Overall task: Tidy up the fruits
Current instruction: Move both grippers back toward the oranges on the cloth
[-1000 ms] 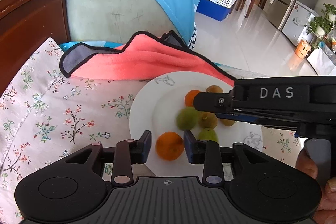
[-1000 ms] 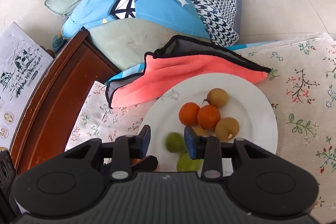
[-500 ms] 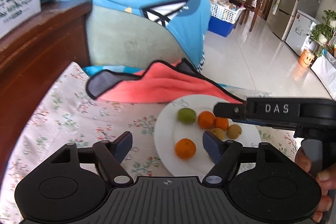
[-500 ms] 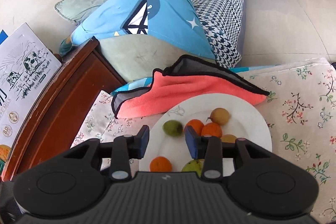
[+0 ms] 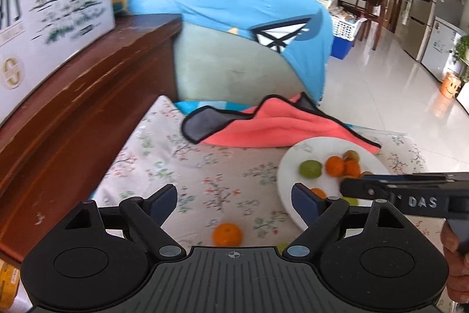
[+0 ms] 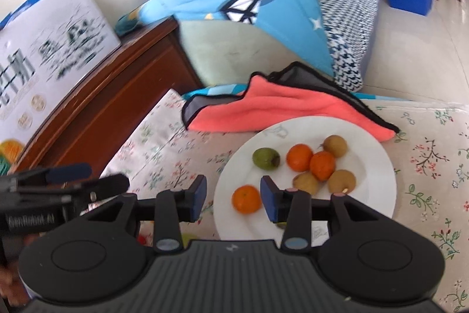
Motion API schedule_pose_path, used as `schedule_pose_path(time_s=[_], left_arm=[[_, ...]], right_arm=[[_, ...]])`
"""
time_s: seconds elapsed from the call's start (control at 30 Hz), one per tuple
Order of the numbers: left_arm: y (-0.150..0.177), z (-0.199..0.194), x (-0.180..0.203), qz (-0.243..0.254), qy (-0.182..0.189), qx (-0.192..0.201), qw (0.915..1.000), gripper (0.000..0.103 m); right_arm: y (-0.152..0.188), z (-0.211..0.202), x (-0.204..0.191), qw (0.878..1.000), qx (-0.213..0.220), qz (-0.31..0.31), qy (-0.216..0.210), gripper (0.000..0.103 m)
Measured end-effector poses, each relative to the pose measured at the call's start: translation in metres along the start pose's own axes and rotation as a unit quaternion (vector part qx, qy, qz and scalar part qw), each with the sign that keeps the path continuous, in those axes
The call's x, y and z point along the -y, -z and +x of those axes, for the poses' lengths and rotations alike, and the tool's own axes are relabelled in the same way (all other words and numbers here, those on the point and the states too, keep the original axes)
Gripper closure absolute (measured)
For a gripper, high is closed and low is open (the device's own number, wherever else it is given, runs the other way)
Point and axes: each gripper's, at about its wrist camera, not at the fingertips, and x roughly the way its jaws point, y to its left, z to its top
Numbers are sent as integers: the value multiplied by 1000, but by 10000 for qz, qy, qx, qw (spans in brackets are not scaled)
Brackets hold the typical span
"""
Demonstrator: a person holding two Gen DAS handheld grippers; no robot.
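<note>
The left gripper [image 5: 234, 197] is spread wide above 1 orange [image 5: 227, 234] on the floral cloth [image 5: 164, 154]. The right gripper [image 6: 233, 197], parted and empty, hangs over the white plate [image 6: 378, 166].

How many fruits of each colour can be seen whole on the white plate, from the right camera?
On the white plate:
Orange fruits: 3
Brown fruits: 3
Green fruit: 1
Total: 7
Not counted: a further green fruit, mostly hidden at the plate's near edge.
</note>
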Motion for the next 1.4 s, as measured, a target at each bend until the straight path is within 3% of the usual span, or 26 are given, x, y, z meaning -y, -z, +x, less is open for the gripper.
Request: schedule_pose_path(time_s=[0.3,0.5,0.8,0.97,1.2,1.4], left_arm=[[14,-5,-24,44,-158,-133,9998,16],[28,-8,-27,292,-61,-257,9992,16],[64,-8,-9,1227,390,-582,9900,16],[83,-6,-4,1696,414,-670,9824,17],[89,-5,-11,1440,666,-685,9850,19],[94,0,-6,1417,803,-664,9844,32]], right_arm=[[15,2,-17,9990,-226,-344,-146,61],[25,6,-31,9967,-368,-679,-245,61],[35,20,-41,9923,-754,-805,-567,61],[47,29,-47,9882,-1026,-904,-682,61],[58,40,-56,9849,-1228,-1055,-620,61],[62,50,-57,9852,-1288,-1031,-456,61]])
